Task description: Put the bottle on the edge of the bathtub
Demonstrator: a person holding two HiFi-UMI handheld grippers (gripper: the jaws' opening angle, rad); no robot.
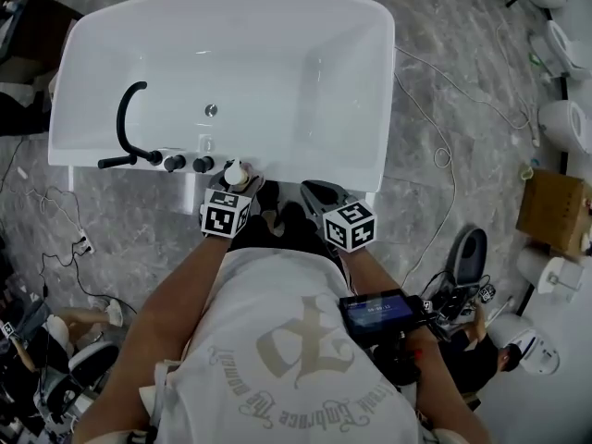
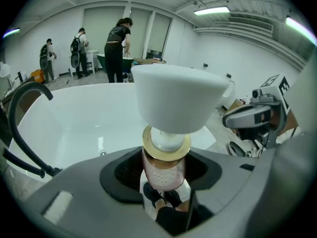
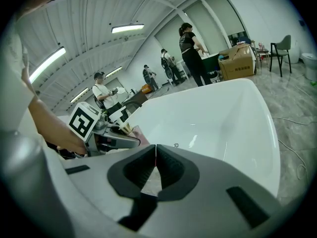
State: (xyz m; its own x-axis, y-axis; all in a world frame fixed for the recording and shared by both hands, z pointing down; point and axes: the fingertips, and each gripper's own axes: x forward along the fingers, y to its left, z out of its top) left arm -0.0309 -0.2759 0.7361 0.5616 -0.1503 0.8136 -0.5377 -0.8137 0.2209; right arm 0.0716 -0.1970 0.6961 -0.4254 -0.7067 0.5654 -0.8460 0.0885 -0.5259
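Observation:
A bottle [image 2: 163,168] with a clear pinkish body, a gold collar and a broad white cap stands upright between the jaws of my left gripper [image 2: 163,180], which is shut on it. From the head view the bottle [image 1: 237,173] hangs at the near edge [image 1: 356,182] of the white bathtub [image 1: 277,63], just right of two black knobs [image 1: 189,164]. My left gripper [image 1: 239,183] is right behind it. My right gripper [image 1: 314,192] hovers beside it at the same edge, shut and holding nothing; its tips [image 3: 155,149] touch each other.
A curved black faucet [image 1: 127,123] rises at the tub's near left corner. Cables trail over the marble floor [image 1: 444,155]. A cardboard box [image 1: 553,209] and white toilets [image 1: 566,123] stand at the right. People [image 2: 118,48] work in the background.

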